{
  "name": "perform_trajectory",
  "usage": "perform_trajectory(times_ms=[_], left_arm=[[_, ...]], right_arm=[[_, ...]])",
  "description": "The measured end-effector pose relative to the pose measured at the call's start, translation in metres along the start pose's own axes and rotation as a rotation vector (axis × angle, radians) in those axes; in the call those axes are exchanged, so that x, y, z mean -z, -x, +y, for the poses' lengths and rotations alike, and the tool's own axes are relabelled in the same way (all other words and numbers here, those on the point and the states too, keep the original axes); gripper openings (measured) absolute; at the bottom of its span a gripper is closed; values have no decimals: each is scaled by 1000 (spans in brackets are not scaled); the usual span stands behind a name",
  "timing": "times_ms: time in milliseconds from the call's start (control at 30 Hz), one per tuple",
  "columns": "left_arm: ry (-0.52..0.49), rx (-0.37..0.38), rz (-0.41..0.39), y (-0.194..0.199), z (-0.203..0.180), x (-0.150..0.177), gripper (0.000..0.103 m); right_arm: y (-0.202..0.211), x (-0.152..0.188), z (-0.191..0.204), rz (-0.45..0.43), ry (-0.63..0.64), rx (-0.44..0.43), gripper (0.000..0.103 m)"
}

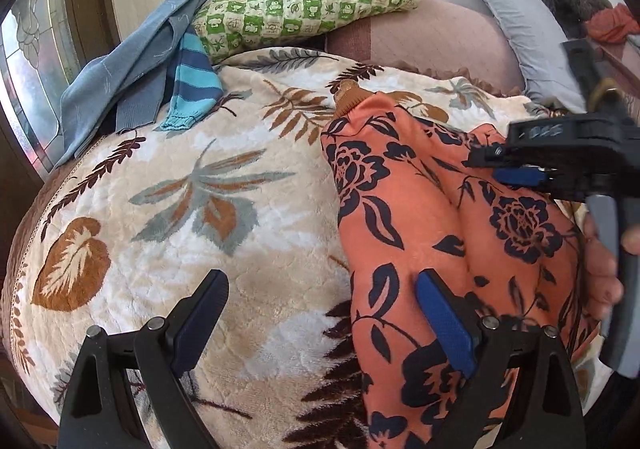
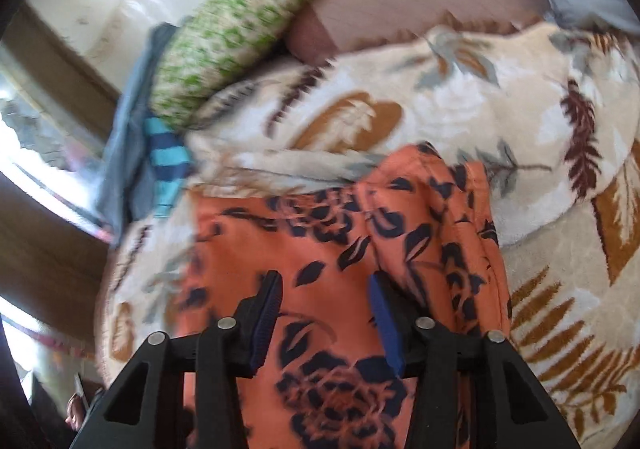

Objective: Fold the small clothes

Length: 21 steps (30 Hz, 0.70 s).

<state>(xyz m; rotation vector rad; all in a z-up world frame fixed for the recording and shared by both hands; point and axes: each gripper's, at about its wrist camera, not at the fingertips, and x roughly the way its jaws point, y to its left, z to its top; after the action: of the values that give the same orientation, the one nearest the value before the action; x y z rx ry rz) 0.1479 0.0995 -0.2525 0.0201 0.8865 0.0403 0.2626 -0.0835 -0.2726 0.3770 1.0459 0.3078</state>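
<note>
Two grippers over orange floral garment [image 1: 420,209] on leaf-print blanket [image 1: 180,229].
Left gripper [image 1: 320,313]: jaws spread, one pad on blanket, one on garment, nothing clamped. Right gripper [image 2: 326,313]: jaws apart above garment, no grip.

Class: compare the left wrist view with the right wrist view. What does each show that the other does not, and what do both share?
Left wrist only: the right tool seen from outside, and a hand on its grip. Right wrist only: the brown fern print on the blanket's near right. Both: the orange floral garment, the leaf-print blanket, the green checked pillow and the blue striped sleeve.
</note>
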Motion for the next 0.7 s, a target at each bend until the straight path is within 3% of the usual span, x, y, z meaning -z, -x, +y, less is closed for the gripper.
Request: perform_trajectory(times_ms=[67,233,367,500,633,700], left_arm=[[-5,-5,14,-5,0,0,96],[5,-14,19,-7,3,-1,99],[18,-27,9,-1,5,1,99],[-4,-44,0,10,-1,6,99],[-14,-48,1,13,1,10,99],[-27,-59,4,12,3,13,99]], right_arm=[[-17,-2,-3,16,15,35,39],[-9,0,13,-1,110,101,40],[16,7,10,-25,110,41,40],[27,11,33,-24,198,-32,41],[17,1,71,2,277,-109,41],[3,-2,89,33,308,-108,41]])
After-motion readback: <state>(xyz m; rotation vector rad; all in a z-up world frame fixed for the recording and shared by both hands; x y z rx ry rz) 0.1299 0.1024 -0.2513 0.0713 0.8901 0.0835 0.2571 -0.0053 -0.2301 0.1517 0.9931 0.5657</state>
